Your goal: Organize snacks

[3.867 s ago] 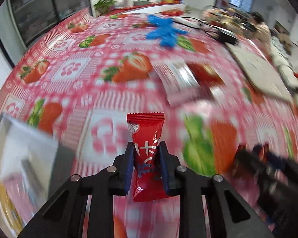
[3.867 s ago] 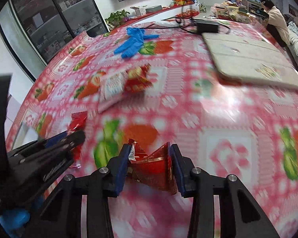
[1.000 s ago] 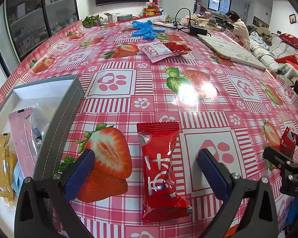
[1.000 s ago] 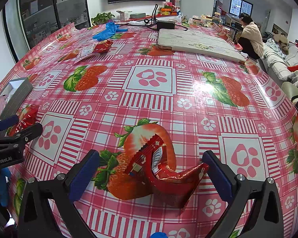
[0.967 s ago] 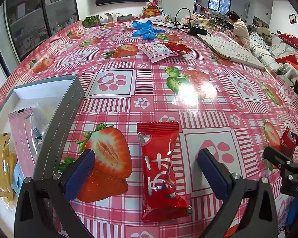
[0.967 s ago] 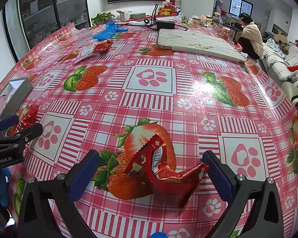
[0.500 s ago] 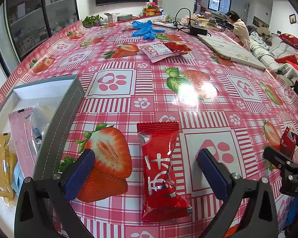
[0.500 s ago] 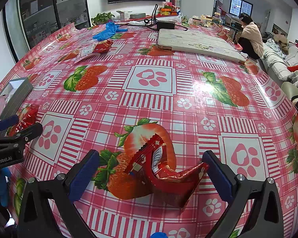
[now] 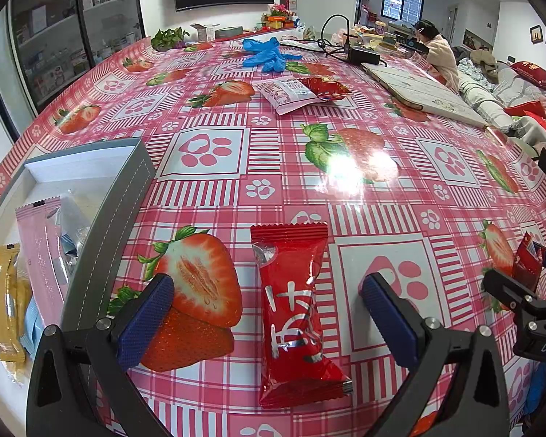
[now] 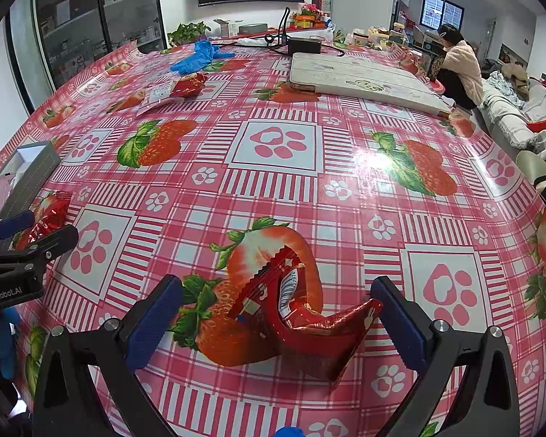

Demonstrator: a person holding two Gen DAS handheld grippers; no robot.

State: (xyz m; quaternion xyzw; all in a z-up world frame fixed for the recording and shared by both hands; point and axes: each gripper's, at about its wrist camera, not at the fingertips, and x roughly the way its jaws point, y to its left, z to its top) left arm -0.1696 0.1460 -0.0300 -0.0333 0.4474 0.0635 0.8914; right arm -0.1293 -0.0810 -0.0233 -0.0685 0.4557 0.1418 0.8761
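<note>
A long red snack packet (image 9: pixel 295 309) lies flat on the strawberry tablecloth between the wide-apart fingers of my left gripper (image 9: pixel 269 313), which is open. In the right wrist view a crumpled red packet (image 10: pixel 302 313) rests on the cloth inside my open right gripper (image 10: pixel 276 318), touching neither pad. A grey box (image 9: pixel 102 247) at the left holds pink, yellow and blue packets. Farther back lie a white-pink packet (image 9: pixel 284 93) and a small red packet (image 9: pixel 325 87). The left gripper (image 10: pixel 22 244) shows at the left edge of the right wrist view.
Blue gloves (image 9: pixel 269 56) lie at the table's far end beside cables and a black adapter (image 9: pixel 364 54). A pale flat mat (image 10: pixel 360 80) covers the far right. A person (image 10: pixel 458 69) sits beyond the table. The right gripper (image 9: pixel 527 298) shows at the right edge of the left wrist view.
About four seconds ago both grippers were shut on their red packets in the air. Now both are open with the packets on the cloth. Nothing has moved in the last second.
</note>
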